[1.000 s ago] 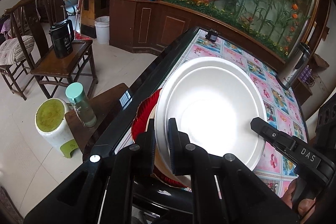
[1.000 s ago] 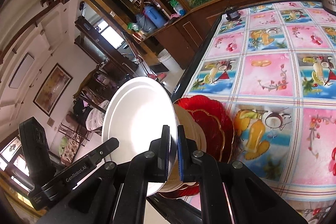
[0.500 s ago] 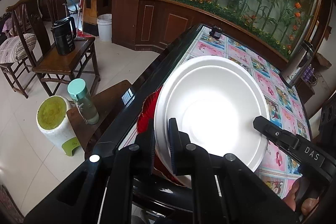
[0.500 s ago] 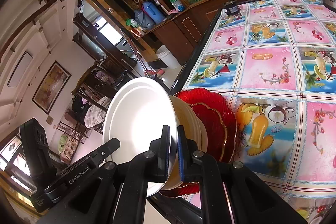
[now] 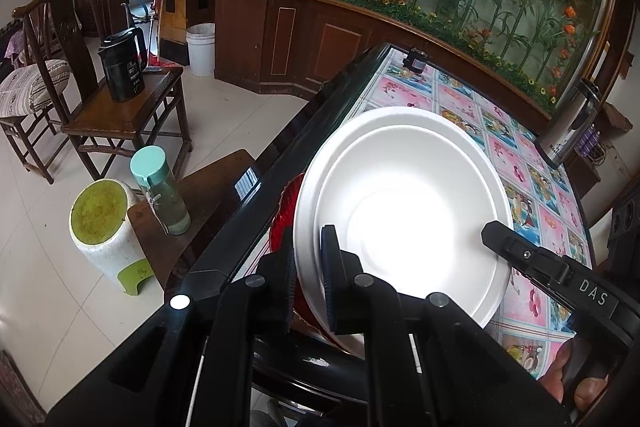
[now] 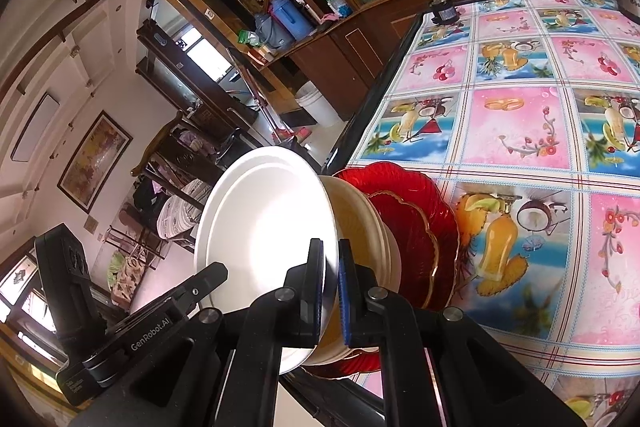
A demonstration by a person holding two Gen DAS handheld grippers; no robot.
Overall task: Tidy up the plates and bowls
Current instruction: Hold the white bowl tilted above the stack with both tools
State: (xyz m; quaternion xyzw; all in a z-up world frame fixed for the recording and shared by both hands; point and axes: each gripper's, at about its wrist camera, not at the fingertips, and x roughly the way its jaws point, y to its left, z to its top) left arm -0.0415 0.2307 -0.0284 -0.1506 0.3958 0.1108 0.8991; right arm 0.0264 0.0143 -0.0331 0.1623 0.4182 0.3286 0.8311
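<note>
Two nested white bowls (image 5: 400, 211) hang tilted over the table's near left corner. My left gripper (image 5: 308, 267) is shut on their near rim. From the right, my right gripper's upper finger (image 5: 516, 251) reaches over the opposite rim. In the right wrist view my right gripper (image 6: 330, 267) is shut on the white bowls' (image 6: 264, 223) rim, and the left gripper's finger (image 6: 200, 283) shows at the lower left. Beneath them lie stacked cream bowls (image 6: 360, 227) on red glass plates (image 6: 420, 227) with gold edges. The red plates (image 5: 282, 223) are mostly hidden in the left wrist view.
The table (image 6: 520, 127) has a pink and blue fruit-pattern cloth and a black edge (image 5: 280, 155). A steel flask (image 5: 568, 127) stands far right, a small dark jar (image 5: 416, 61) at the far end. Left of the table: a bottle (image 5: 160, 191) on a stool, a kettle (image 5: 122, 65).
Both grips hold as before and the white bowls keep their place between the grippers; only the views drift slightly.
</note>
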